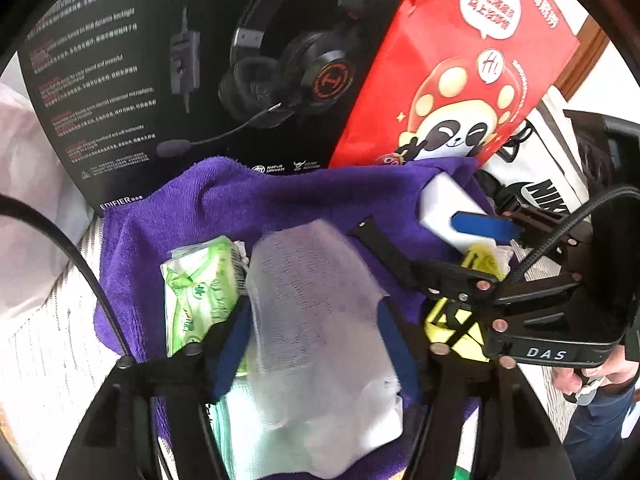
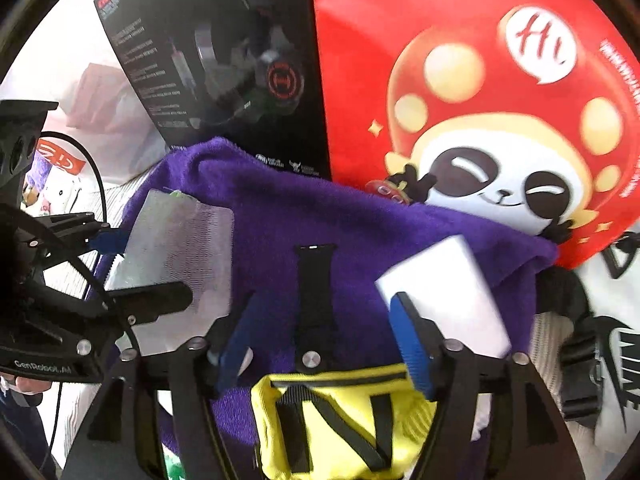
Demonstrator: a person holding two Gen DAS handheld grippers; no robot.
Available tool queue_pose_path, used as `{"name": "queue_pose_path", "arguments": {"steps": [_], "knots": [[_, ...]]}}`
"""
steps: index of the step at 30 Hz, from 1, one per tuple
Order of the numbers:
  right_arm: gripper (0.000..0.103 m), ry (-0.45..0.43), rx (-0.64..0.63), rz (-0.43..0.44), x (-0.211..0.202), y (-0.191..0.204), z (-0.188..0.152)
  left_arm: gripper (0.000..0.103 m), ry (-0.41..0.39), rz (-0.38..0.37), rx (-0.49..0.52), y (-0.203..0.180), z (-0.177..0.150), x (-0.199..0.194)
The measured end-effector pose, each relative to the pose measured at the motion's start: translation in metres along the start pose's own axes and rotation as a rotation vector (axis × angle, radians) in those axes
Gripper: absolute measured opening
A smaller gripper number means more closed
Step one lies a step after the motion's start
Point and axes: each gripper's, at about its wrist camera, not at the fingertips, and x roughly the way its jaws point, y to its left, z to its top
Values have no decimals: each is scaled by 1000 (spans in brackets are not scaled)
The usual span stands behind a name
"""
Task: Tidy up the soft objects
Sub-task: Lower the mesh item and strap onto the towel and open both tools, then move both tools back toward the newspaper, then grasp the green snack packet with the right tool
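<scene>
On the towel [image 2: 280, 216]: mesh cloth [image 2: 180, 248] at nine o'clock, sponge [image 2: 448, 288] at three, pouch [image 2: 340, 420] at six.

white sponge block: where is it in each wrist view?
Left wrist: white sponge block right of centre, on the purple towel, below the red panda bag.
Right wrist: block lower right, on the towel.
Shared landmark: the red panda bag.

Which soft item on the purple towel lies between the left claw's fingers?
The white gauze pad. The green tissue pack sits outside the left finger, and the white sponge lies far right.
</scene>
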Motion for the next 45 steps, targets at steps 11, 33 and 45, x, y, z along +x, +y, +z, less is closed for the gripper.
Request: {"name": "queue_pose_path", "arguments": {"steps": [11,33,45], "knots": [[78,-49,67,-29,-42,-17,-17,77,-14,98,2,-7,-9,-25],[78,-27,24,90,-73,68,-165,77,-97,128,-76,-8,-124,-100],[78,-29,-53,-14,-32,115,-199,77,-125,129,-124,-5,-194,-119]]}}
